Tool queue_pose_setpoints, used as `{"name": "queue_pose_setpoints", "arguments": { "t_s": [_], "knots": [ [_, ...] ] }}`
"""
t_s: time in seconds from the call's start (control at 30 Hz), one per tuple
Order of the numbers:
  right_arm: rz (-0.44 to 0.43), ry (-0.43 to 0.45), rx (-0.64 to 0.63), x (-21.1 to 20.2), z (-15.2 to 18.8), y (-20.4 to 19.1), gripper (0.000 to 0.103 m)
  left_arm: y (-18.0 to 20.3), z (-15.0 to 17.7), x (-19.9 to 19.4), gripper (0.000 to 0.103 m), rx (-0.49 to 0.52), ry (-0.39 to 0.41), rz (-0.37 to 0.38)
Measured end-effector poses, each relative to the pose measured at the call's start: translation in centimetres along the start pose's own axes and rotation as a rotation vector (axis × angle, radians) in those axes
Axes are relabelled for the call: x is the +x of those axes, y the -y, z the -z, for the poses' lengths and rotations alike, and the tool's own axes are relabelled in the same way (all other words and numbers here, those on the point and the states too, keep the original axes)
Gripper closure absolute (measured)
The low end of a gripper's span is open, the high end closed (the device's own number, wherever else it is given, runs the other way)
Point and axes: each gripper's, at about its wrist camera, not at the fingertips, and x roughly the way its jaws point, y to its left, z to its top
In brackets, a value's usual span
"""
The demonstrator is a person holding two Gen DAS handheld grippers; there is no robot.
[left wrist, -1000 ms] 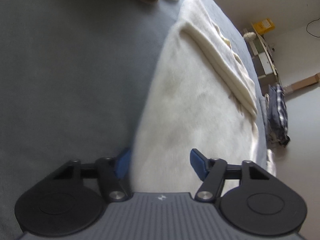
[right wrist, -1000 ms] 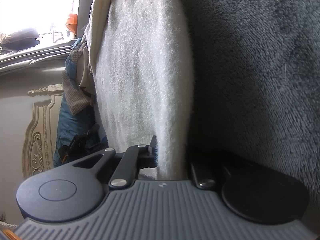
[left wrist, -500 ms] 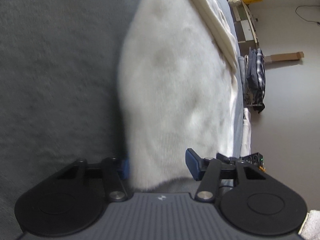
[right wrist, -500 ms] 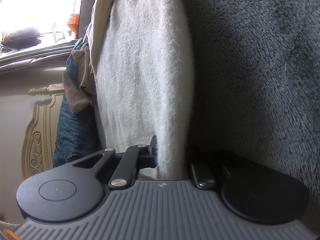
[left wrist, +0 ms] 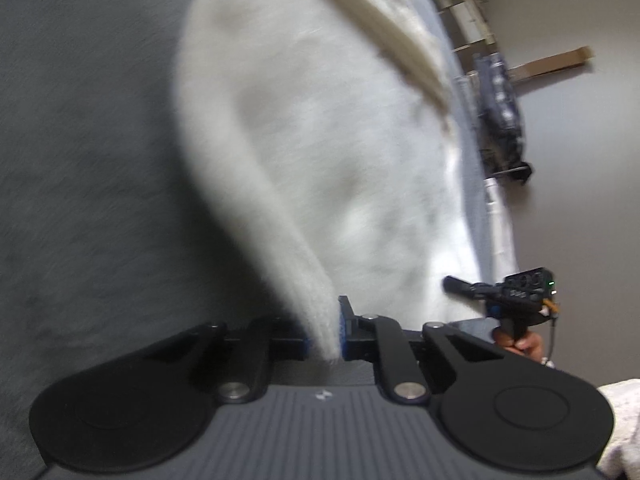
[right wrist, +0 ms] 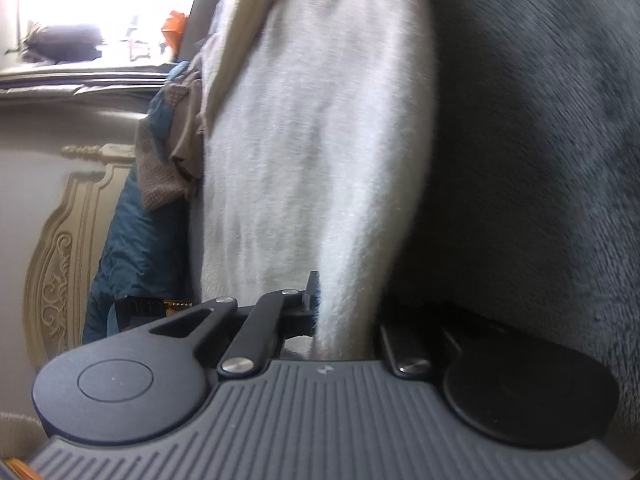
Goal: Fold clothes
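My left tongs (left wrist: 324,334) and right tongs (right wrist: 344,320) each pinched an edge of the white fleece garment (left wrist: 320,140) lying along the grey bed's (left wrist: 88,160) edge. I judged lifting both evenly would keep the fold straight.

White fleecy garment (left wrist: 320,152) on dark grey blanket (left wrist: 88,160); tongs pads blue (left wrist: 343,320).
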Motion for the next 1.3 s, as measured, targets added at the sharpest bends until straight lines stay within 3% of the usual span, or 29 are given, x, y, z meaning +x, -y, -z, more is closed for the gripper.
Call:
{"name": "queue_pose_setpoints", "arguments": {
  "t_s": [0.23, 0.53, 0.83, 1.3],
  "knots": [
    [-0.051, 0.052, -0.072, -1.0, -1.9, -2.8, 0.099, 3.2, -2.1, -1.0, 0.091, 0.088, 0.078, 0.046],
    [-0.086, 0.119, -0.164, -2.3, -6.4, -7.0, 0.099, 5.9, -5.3, -4.6, 0.092, 0.143, 0.249, 0.085],
    [-0.108, 0.170, -0.246, -2.6, -12.6, -10.2, 0.099, 9.6, -11.8, -5.0, 0.093, 0.182, 0.387, 0.108],
    [-0.075, 0.239, -0.337, -1.4, -22.8, -13.1, 0.099, 12.1, -22.6, -3.8, 0.095, 0.230, 0.488, 0.077]
  ]
}}
